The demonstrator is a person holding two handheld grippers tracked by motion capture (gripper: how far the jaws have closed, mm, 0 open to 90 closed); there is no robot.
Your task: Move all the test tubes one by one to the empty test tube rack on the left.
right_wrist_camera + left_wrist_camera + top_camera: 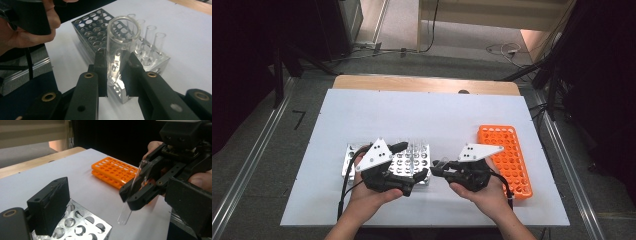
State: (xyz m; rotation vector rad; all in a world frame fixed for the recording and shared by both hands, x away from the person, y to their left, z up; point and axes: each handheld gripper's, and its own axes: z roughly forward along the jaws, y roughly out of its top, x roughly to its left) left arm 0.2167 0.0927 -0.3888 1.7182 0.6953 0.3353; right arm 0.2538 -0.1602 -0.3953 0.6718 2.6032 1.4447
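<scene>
While the right gripper (113, 67) clamps a clear glass test tube (120, 50) at mid-length, the tube hangs between the metal rack (412, 162) and the orange rack (507, 155), above the white table (422, 115). Thin glass: light, rigid, slippery, probably brittle; best held mid-barrel with modest pressure. Its long axis is tilted, rounded end low, mouth uppermost. The left gripper (412, 167) stands open at the metal rack.
</scene>
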